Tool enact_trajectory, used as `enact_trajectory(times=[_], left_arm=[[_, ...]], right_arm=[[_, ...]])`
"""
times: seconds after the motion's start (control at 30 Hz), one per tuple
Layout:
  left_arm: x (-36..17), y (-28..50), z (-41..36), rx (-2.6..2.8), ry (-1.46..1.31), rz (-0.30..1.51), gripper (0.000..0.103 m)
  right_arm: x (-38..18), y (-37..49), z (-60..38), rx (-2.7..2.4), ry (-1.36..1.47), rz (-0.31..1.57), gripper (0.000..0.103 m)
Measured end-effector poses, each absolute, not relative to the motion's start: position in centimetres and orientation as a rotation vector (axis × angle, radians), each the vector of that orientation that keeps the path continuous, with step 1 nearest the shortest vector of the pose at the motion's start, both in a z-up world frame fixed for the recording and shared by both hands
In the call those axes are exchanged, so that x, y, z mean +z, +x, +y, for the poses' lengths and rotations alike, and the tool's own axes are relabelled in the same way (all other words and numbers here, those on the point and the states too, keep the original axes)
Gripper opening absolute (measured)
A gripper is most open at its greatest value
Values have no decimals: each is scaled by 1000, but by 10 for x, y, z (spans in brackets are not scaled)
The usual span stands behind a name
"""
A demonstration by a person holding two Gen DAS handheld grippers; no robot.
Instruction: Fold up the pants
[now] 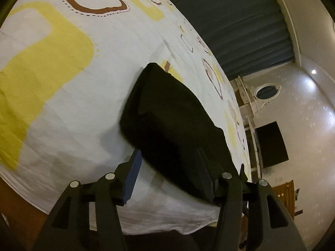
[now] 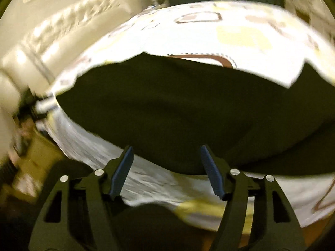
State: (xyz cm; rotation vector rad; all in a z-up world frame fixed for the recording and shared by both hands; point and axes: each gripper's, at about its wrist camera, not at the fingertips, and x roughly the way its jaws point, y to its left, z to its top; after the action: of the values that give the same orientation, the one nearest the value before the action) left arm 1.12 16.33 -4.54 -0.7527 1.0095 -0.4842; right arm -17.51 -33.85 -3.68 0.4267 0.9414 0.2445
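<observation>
The black pants (image 1: 167,113) lie folded into a compact bundle on the white bed sheet (image 1: 73,87) with yellow and brown shapes. My left gripper (image 1: 168,156) is open, its blue-padded fingers astride the near end of the bundle, holding nothing. In the right wrist view the pants (image 2: 178,108) spread wide across the sheet (image 2: 230,33), blurred by motion. My right gripper (image 2: 166,152) is open and empty, its fingertips just at the near edge of the dark cloth.
Blue curtains (image 1: 234,21) hang beyond the bed's far side. A dark screen (image 1: 272,144) and a white mirror frame (image 1: 266,92) are on the wall at right. A cream padded headboard (image 2: 41,37) stands at the left in the right wrist view. The bed's near edge (image 1: 157,219) drops off below the gripper.
</observation>
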Motion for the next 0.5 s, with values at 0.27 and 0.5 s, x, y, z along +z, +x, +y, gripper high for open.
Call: enact_trajectory(times=[0.27, 0.5], left_arm=[[-49, 31, 149, -421, -744, 1010, 56], [-59, 41, 142, -387, -726, 1059, 14]], right_arm=[[-53, -182, -371, 253, 897, 918, 67], [-67, -193, -359, 210, 1056, 932, 67]])
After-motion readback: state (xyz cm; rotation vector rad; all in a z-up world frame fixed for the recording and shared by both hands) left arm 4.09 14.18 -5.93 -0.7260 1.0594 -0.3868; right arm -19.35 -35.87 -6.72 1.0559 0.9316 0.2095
